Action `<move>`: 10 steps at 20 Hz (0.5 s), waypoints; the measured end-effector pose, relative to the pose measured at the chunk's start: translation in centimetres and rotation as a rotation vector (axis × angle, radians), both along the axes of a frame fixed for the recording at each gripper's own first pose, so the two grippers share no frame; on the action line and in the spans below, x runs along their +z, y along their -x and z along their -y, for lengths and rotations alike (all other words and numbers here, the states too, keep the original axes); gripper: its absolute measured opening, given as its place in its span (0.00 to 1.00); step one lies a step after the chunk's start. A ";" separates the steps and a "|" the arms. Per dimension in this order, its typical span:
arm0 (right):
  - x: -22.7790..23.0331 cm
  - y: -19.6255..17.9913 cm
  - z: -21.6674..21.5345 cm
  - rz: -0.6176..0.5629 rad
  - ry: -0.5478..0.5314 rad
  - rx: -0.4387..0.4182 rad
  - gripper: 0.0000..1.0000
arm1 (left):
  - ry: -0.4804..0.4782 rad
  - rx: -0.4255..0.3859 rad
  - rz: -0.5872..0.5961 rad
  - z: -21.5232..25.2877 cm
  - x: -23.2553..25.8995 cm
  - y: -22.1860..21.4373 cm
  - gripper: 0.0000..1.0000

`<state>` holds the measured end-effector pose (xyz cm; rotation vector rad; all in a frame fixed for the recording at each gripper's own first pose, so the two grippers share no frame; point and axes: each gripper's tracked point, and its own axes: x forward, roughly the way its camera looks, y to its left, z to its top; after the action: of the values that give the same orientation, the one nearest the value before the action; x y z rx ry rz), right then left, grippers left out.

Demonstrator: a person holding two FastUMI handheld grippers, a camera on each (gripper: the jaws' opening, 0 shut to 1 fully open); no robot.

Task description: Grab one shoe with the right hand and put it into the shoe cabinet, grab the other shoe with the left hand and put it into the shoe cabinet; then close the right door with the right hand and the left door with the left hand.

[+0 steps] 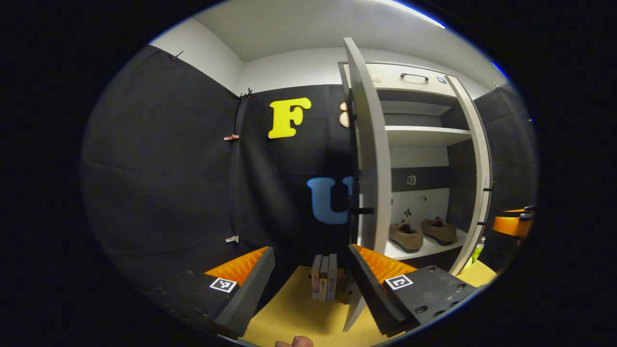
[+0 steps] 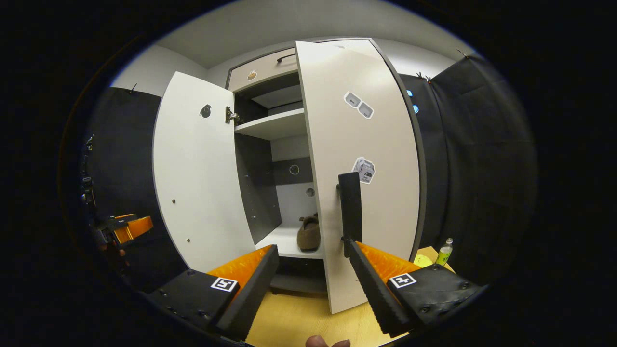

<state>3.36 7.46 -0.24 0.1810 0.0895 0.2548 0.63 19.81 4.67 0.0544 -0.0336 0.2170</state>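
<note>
In the left gripper view the left tool (image 1: pixel 311 270) stands wide open and holds nothing; its right finger (image 1: pixel 371 284) lies just beside the edge of the left door (image 1: pixel 368 159), but contact cannot be told. That door stands ajar, seen nearly edge-on, its dark handle (image 1: pixel 361 210) jutting toward nine o'clock. Past it, at about three o'clock, two brown shoes (image 1: pixel 423 233) sit side by side on the bottom shelf (image 1: pixel 424 249) of the shoe cabinet (image 1: pixel 424 130). A few books (image 1: pixel 324 283) stand upright on the yellow tabletop (image 1: pixel 299 313) between the fingers.

In the right gripper view the right tool (image 2: pixel 313 270) is also wide open and empty. The right door (image 2: pixel 366 159) is partly open, its vertical handle (image 2: pixel 350 212) just above the right finger (image 2: pixel 373 284), at about twelve o'clock from it. One shoe (image 2: pixel 308 233) shows on the shelf. The other tool (image 2: pixel 130 227) appears at nine o'clock, and a small bottle (image 2: pixel 444 250) at four o'clock.
</note>
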 end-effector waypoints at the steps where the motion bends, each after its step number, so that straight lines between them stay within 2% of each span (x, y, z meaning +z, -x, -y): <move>1: 0.0 0.1 0.2 -0.002 -0.003 -0.004 0.98 | 0.008 0.002 -0.002 -0.6 -0.3 -1.0 0.96; 4: 0.2 0.5 1.1 -0.001 -0.012 -0.015 0.98 | 0.052 -0.017 -0.025 -1.2 -1.4 -3.7 0.96; 8: 0.1 0.8 2.1 -0.010 -0.016 -0.025 0.98 | 0.041 -0.038 -0.034 -0.5 -1.7 -5.4 0.96; 10: 0.1 0.9 2.7 -0.010 -0.022 -0.029 0.98 | 0.050 -0.035 -0.038 -0.4 -1.8 -5.3 0.92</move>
<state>2.48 4.77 -0.13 0.2055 0.0941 0.2262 5.92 20.20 2.82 0.0083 0.0091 0.1815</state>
